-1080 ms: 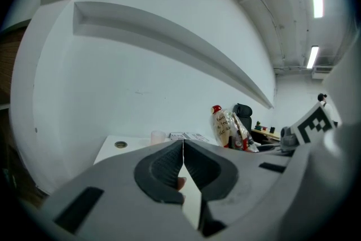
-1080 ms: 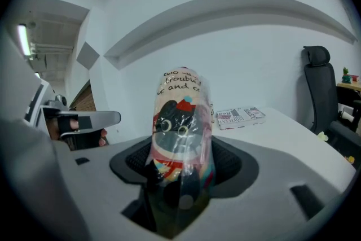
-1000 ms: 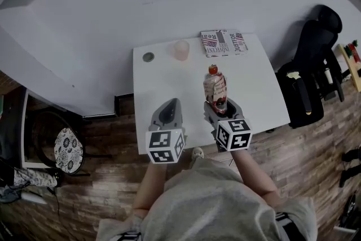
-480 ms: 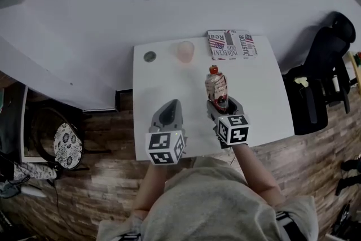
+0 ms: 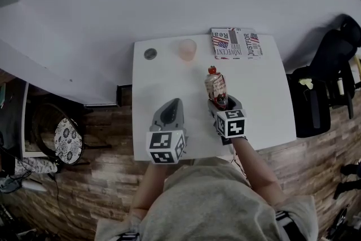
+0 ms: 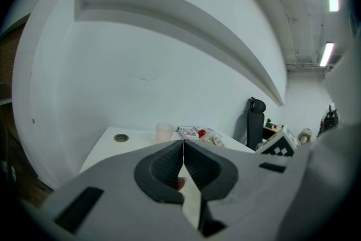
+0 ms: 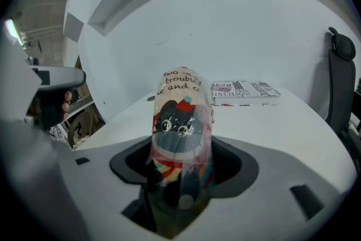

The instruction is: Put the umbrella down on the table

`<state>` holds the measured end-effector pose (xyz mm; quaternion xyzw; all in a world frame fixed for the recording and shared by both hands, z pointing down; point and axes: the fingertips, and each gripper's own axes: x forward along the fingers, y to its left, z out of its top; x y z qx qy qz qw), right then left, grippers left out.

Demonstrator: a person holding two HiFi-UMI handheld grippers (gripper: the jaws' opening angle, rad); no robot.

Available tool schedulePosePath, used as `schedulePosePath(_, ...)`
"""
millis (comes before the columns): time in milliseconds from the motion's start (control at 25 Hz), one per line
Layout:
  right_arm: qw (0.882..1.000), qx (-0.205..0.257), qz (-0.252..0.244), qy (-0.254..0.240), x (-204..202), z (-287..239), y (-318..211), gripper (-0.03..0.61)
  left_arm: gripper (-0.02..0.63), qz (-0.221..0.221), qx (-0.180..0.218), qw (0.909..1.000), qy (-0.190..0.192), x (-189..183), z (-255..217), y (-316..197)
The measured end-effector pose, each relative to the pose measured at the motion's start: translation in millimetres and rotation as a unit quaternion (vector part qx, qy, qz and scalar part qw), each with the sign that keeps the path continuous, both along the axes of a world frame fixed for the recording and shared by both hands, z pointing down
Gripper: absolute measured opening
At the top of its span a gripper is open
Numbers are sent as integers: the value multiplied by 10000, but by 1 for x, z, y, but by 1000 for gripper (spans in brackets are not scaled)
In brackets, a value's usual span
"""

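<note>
A folded umbrella (image 5: 216,86) in a clear cartoon-printed sleeve, tipped with a red knob, points away from me over the white table (image 5: 259,104). My right gripper (image 5: 220,103) is shut on its near end. In the right gripper view the umbrella (image 7: 180,121) rises from between the jaws of that gripper (image 7: 183,169). Whether it touches the table I cannot tell. My left gripper (image 5: 171,107) hovers over the table's near left part, shut and empty; its pads meet in the left gripper view (image 6: 183,147).
A printed book (image 5: 237,43) lies at the table's far edge, with a pale cup (image 5: 187,49) and a round grommet (image 5: 150,53) to its left. A black office chair (image 5: 333,76) stands to the right. A patterned stool (image 5: 66,141) is on the floor to the left.
My right gripper has shifted slightly forward and lower with the umbrella still in it. The left gripper has stayed put. The head view has drifted a little.
</note>
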<state>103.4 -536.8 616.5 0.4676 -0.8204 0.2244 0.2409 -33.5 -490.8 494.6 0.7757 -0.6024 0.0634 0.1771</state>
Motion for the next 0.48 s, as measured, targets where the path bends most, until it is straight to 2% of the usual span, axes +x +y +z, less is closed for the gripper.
schedulePosePath(480,9968,-655,-142,438,1,43,-10,276,8,-98,-4,9999,-50,3,5,-5)
